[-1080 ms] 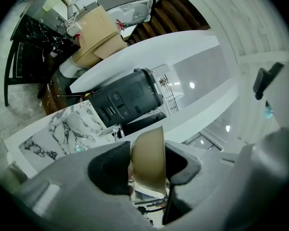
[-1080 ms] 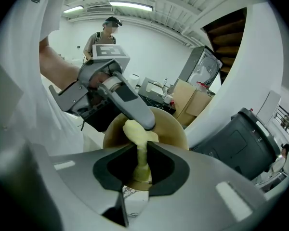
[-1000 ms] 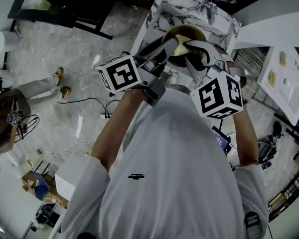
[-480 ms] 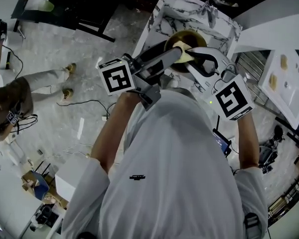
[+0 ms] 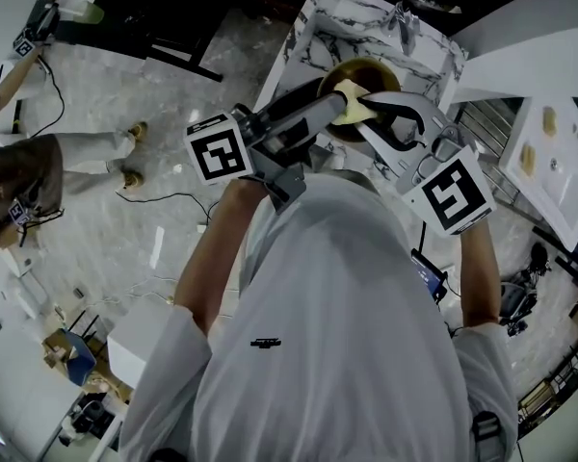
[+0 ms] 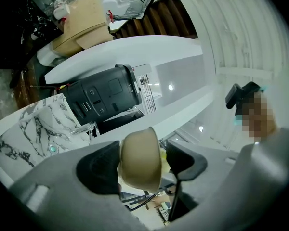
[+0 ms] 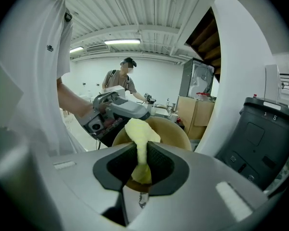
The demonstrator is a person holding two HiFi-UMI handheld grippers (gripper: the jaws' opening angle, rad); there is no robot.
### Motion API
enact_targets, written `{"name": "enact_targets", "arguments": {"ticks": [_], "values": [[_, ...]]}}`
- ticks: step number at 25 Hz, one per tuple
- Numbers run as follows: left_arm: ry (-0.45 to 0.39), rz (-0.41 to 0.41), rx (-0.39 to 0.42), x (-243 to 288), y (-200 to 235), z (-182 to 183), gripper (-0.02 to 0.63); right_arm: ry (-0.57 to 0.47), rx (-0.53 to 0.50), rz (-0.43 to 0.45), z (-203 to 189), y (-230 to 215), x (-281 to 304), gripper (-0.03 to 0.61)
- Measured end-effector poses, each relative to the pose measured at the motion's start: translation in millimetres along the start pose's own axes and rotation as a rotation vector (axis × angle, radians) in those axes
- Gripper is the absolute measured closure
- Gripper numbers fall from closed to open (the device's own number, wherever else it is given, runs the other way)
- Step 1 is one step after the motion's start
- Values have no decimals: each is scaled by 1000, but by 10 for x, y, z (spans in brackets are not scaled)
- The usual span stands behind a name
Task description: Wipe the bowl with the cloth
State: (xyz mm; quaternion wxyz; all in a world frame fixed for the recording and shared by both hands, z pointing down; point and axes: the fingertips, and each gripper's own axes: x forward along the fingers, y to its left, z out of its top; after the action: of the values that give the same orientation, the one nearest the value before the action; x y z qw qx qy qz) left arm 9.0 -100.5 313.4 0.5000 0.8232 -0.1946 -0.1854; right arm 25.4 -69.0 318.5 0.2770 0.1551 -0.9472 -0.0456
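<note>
A tan bowl (image 5: pixel 374 73) is held up on its side over the marble counter, with my left gripper (image 5: pixel 333 104) shut on its rim. In the left gripper view the bowl (image 6: pixel 140 159) fills the gap between the two black pads, and the left gripper (image 6: pixel 142 162) clamps its wall. My right gripper (image 5: pixel 370 102) is shut on a pale yellow cloth (image 5: pixel 347 104). In the right gripper view the cloth (image 7: pixel 140 137) sticks out from between the pads and lies against the inside of the bowl (image 7: pixel 172 130), with the right gripper (image 7: pixel 142 166) just in front of it.
A marble-topped counter (image 5: pixel 361 22) with a small tap (image 5: pixel 405 12) lies under the bowl. A white counter (image 5: pixel 559 152) stands at the right. A black bin (image 7: pixel 260 138) is close on the right. A person (image 5: pixel 29 176) stands at the left, with cables on the floor.
Both grippers have moved away from the head camera, towards the counter. The cloth now shows against the bowl's inside. Over the last half second almost nothing has shifted.
</note>
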Motion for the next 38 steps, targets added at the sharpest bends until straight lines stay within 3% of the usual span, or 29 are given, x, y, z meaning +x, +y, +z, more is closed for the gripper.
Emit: {"name": "enact_targets", "arguments": {"ticks": [2, 9, 14, 20, 24, 26, 28, 31, 32, 35, 38], "values": [[11, -17, -1, 9, -28, 0, 324, -15, 14, 16, -2, 10, 4, 511], [51, -23, -10, 48, -23, -79, 327, -13, 7, -62, -44, -129, 25, 515], [63, -23, 7, 40, -31, -59, 324, -35, 43, -49, -21, -165, -17, 515], [102, 17, 69, -85, 73, -96, 266, -29, 80, -29, -27, -158, -28, 517], [174, -46, 59, -38, 0, -300, 194, -33, 84, 22, 0, -35, 18, 517], [193, -75, 45, -6, -41, -370, 190, -44, 101, 44, 15, 13, 49, 516], [197, -99, 27, 3, -65, -397, 198, -61, 127, 40, 22, 20, 93, 515], [181, -93, 3, -15, -16, -404, 300, -49, 145, 38, -13, 23, 135, 515], [176, -89, -10, -18, 6, -401, 302, -40, 144, 36, -25, 22, 144, 515], [147, -85, -56, -23, 54, -363, 308, 9, 87, -14, -67, -16, 168, 511], [112, -93, -90, -32, 75, -317, 313, 129, -54, -92, -139, -65, 145, 511]]}}
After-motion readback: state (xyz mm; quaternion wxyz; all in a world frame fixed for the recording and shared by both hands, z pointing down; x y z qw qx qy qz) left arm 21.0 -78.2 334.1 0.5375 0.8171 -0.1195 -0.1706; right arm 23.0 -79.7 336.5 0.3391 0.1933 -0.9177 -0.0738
